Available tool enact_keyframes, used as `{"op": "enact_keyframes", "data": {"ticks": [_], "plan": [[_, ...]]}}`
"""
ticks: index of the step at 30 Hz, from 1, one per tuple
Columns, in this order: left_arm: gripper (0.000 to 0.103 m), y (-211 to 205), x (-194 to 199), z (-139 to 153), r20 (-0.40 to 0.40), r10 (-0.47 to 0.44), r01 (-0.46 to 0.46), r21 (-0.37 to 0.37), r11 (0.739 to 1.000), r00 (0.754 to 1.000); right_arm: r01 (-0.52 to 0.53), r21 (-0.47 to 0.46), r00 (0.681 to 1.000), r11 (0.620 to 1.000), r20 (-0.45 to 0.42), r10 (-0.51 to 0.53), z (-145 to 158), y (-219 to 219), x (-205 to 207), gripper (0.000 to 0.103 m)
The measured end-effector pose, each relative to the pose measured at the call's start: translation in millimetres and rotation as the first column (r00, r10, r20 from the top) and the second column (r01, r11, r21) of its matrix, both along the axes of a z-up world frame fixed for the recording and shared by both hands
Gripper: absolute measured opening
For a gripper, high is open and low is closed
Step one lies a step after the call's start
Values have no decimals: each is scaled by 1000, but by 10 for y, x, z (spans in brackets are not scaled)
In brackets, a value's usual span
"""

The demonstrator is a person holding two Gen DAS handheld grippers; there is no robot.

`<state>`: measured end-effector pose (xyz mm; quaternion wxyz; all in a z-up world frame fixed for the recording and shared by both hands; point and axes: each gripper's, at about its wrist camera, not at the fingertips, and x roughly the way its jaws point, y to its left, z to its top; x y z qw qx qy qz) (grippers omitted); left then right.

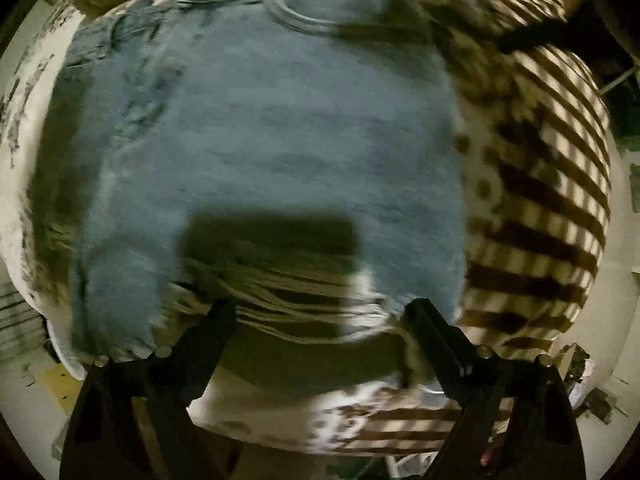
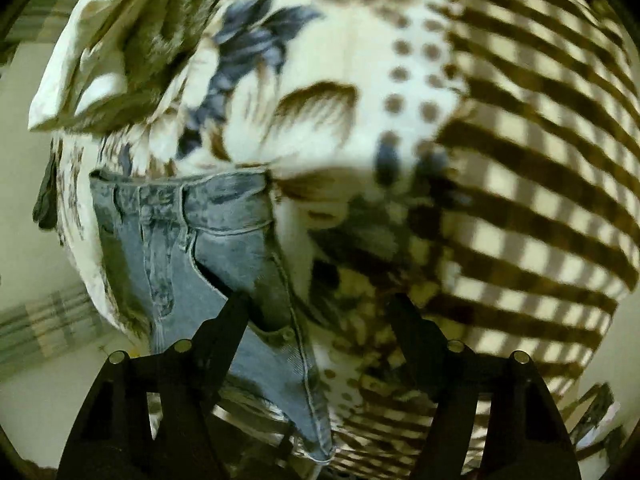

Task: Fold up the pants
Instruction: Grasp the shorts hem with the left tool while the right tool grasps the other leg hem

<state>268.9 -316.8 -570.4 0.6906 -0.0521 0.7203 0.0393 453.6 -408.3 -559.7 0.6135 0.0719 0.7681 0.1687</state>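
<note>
Light blue denim pants (image 1: 260,140) lie spread on a patterned bedsheet (image 1: 540,160) and fill most of the left wrist view. My left gripper (image 1: 322,308) is open and empty above their near edge. In the right wrist view the pants (image 2: 192,232) show their waistband and pocket at the left. My right gripper (image 2: 318,300) is open and empty, with its left finger (image 2: 236,312) over the pocket area and its right finger over the sheet.
The cream sheet (image 2: 520,160) has brown stripes, dots and leaf prints and covers a mattress. A bunched fold of sheet (image 2: 120,60) lies at the far left. Pale floor (image 2: 24,240) shows beyond the bed edge.
</note>
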Motion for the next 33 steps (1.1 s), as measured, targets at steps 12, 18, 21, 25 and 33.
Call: {"op": "enact_keyframes", "data": {"ticks": [12, 18, 21, 25, 33], "plan": [[39, -241, 105, -118, 13, 16, -15, -29, 999, 1000, -43, 35, 999, 998, -14, 44, -261, 406, 3, 66], [3, -217, 262, 24, 56, 50, -45, -81, 996, 997, -64, 43, 998, 997, 4, 64, -249, 446, 54, 27], [2, -26, 320, 79, 88, 60, -50, -105, 993, 994, -77, 34, 997, 996, 23, 77, -211, 464, 38, 16], [2, 99, 400, 301, 133, 51, -36, -110, 993, 990, -83, 36, 996, 996, 44, 81, -118, 468, 12, 11], [1, 397, 524, 1028, 198, 66, -37, -146, 989, 978, -60, 94, 995, 994, 83, 52, 316, 443, -12, 10]]}}
